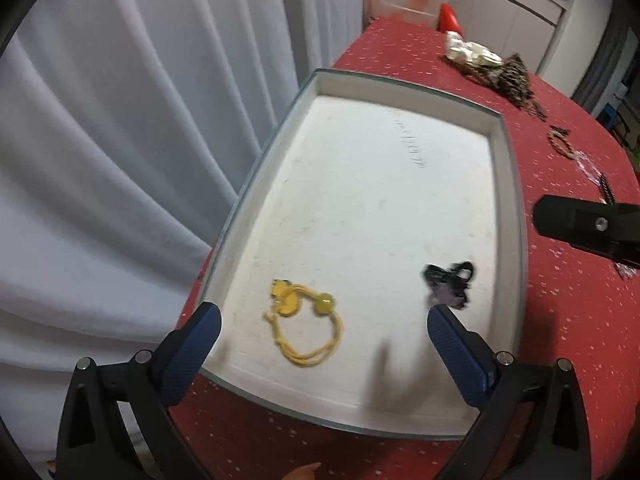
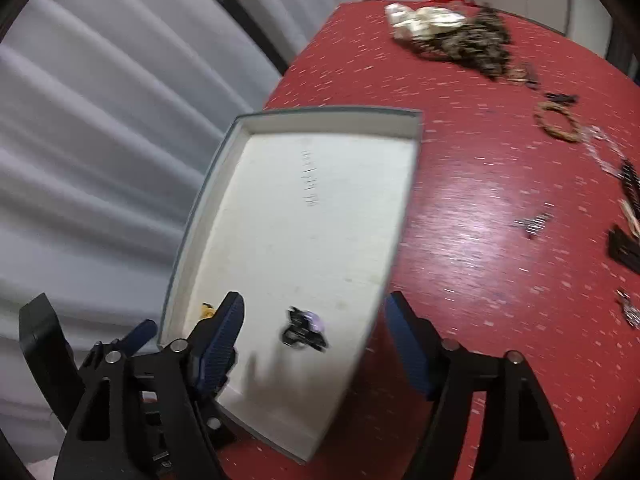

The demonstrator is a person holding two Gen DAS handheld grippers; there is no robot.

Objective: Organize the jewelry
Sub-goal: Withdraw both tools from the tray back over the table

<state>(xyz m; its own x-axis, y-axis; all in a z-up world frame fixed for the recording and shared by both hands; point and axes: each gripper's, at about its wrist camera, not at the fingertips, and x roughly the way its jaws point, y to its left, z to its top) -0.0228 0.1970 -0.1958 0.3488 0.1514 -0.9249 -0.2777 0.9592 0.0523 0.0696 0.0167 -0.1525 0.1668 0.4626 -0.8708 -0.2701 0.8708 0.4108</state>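
Note:
A shallow white tray (image 1: pixel 360 200) lies on the red table. Inside it, near the front, rest a yellow cord bracelet (image 1: pixel 304 320) with a round bead and a small black and purple piece (image 1: pixel 450 282). My left gripper (image 1: pixel 323 314) hovers over the bracelet, jaws wide open, pads touching nothing. In the right wrist view my right gripper (image 2: pixel 315 300) stands open above the black and purple piece (image 2: pixel 304 330), which lies loose on the tray (image 2: pixel 320 220). The left finger hides most of the yellow bracelet (image 2: pixel 207 310) there.
Loose jewelry is spread over the red table (image 2: pixel 500 260) right of the tray: a brown chain heap (image 2: pixel 476 44), a white crumpled bundle (image 2: pixel 424 20), a beaded bracelet (image 2: pixel 558 120), dark pieces at the right edge. A white curtain (image 1: pixel 120 160) hangs along the left.

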